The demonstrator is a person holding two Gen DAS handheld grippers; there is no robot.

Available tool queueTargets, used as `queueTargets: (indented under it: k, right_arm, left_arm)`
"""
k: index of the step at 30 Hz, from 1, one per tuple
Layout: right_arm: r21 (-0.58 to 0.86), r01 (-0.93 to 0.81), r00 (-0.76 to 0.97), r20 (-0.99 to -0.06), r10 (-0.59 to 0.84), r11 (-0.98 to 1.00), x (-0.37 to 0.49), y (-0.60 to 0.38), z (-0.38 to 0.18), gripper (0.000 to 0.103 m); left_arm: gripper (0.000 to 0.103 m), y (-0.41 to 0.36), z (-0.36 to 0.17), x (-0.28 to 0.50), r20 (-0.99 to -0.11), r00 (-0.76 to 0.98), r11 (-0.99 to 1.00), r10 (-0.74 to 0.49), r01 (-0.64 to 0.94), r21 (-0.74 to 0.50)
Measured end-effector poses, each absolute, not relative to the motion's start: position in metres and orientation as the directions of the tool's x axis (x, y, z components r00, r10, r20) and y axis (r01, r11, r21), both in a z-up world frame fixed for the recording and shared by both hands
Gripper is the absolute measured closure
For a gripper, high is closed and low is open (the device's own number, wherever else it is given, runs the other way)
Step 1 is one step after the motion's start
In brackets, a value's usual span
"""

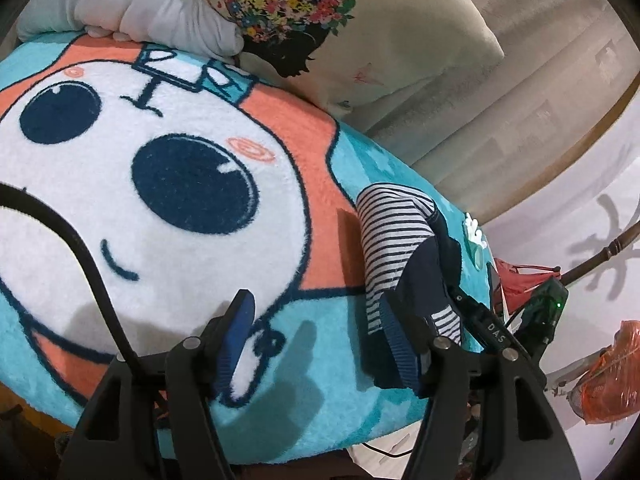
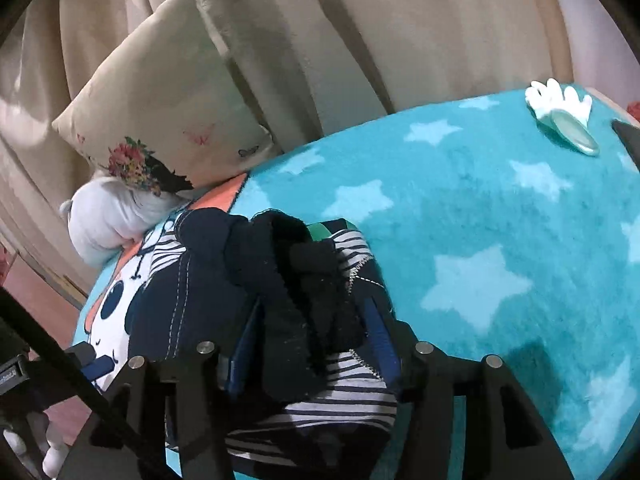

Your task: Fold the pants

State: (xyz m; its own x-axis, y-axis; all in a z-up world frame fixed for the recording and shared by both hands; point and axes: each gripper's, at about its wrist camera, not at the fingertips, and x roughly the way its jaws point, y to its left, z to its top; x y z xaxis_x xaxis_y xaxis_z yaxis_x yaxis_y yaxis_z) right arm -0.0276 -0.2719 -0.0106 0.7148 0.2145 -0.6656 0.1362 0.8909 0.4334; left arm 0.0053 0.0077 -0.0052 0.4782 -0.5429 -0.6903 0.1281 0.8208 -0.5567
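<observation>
The small navy pants with a striped lining lie crumpled on a turquoise cartoon blanket, near its right edge. My left gripper stands open over the blanket with nothing between its fingers; its right finger overlaps the pants' near edge. In the right wrist view the pants are bunched in a heap, dark waistband on top. My right gripper straddles this heap. Its blue pads show beside the cloth and do not visibly squeeze it.
A floral cream pillow and a white pillow lean at the blanket's far edge, with a beige curtain behind. A white glove-shaped item lies on the starred blanket. Orange plastic bags hang right. A black cable crosses left.
</observation>
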Motion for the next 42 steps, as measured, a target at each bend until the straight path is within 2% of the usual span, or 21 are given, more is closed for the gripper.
queueTargets:
  k: [2,5,8,12,16,20,25,27,29,31,34,37,38,39,40,41,42]
  right_arm:
    - [0.400,0.132,0.719,-0.669,0.190,0.907,-0.028,-0.267,-0.010,0.045]
    - [0.404,0.165,0.717,-0.676,0.172,0.900,-0.030,-0.278,-0.014,0.027]
    - [0.515,0.179,0.729,-0.642,0.239,0.838,-0.036,-0.302,-0.018,0.027]
    - [0.469,0.207,0.724,-0.663,0.188,0.859,-0.039,-0.310,-0.009,0.025]
    - [0.560,0.153,0.706,-0.639,0.307,0.814,-0.032,-0.320,-0.014,0.025]
    - [0.715,0.083,0.682,-0.549,0.484,0.694,-0.022,-0.331,-0.023,0.022]
    - [0.746,0.054,0.647,-0.532,0.546,0.663,-0.005,-0.325,-0.028,0.020]
    - [0.780,0.015,0.639,-0.489,0.594,0.625,-0.001,-0.323,-0.026,0.017]
    - [0.844,-0.002,0.652,-0.406,0.640,0.537,-0.002,-0.332,-0.026,0.016]
    - [0.868,0.006,0.655,-0.379,0.654,0.496,-0.004,-0.337,-0.031,0.016]
    - [0.827,0.014,0.643,-0.438,0.628,0.562,-0.005,-0.328,-0.031,0.016]
    - [0.721,0.034,0.624,-0.556,0.549,0.692,0.002,-0.305,-0.028,0.014]
    - [0.674,0.039,0.607,-0.603,0.518,0.738,0.006,-0.295,-0.029,0.015]
    - [0.630,0.034,0.605,-0.631,0.486,0.776,0.009,-0.288,-0.029,0.022]
    - [0.591,0.023,0.609,-0.648,0.457,0.806,0.010,-0.282,-0.026,0.034]
    - [0.569,0.019,0.601,-0.664,0.446,0.822,0.013,-0.278,-0.027,0.043]
    - [0.574,0.026,0.607,-0.659,0.444,0.818,0.013,-0.279,-0.028,0.050]
  left_arm:
    - [0.038,0.004,-0.007,0.006,-0.689,0.473,0.818,-0.549,0.134,-0.559]
    - [0.038,-0.004,-0.011,0.007,-0.690,0.458,0.813,-0.561,0.146,-0.564]
    - [0.038,-0.014,-0.013,0.008,-0.694,0.446,0.814,-0.565,0.165,-0.556]
    - [0.035,-0.030,-0.016,0.014,-0.695,0.432,0.810,-0.575,0.185,-0.556]
    - [0.033,-0.044,-0.018,0.022,-0.683,0.415,0.795,-0.601,0.218,-0.567]
    - [0.021,-0.054,-0.022,0.039,-0.640,0.381,0.741,-0.668,0.253,-0.622]
    - [0.018,-0.085,-0.041,0.051,-0.645,0.285,0.705,-0.709,0.292,-0.647]
    - [0.016,-0.093,-0.038,0.043,-0.650,0.298,0.714,-0.700,0.330,-0.618]
    - [0.015,-0.095,-0.035,0.040,-0.647,0.282,0.704,-0.709,0.345,-0.621]
    - [0.015,-0.099,-0.035,0.039,-0.649,0.270,0.700,-0.711,0.354,-0.620]
    - [0.013,-0.109,-0.039,0.037,-0.657,0.263,0.704,-0.706,0.362,-0.611]
    - [0.012,-0.122,-0.037,0.028,-0.670,0.270,0.713,-0.691,0.406,-0.572]
    - [0.020,-0.123,-0.037,0.027,-0.674,0.275,0.718,-0.685,0.408,-0.563]
    - [0.028,-0.122,-0.036,0.026,-0.682,0.284,0.729,-0.674,0.405,-0.552]
    - [0.046,-0.121,-0.035,0.026,-0.687,0.287,0.735,-0.668,0.403,-0.546]
    - [0.059,-0.116,-0.034,0.026,-0.688,0.289,0.737,-0.666,0.397,-0.547]
    - [0.063,-0.110,-0.032,0.027,-0.682,0.287,0.733,-0.672,0.391,-0.557]
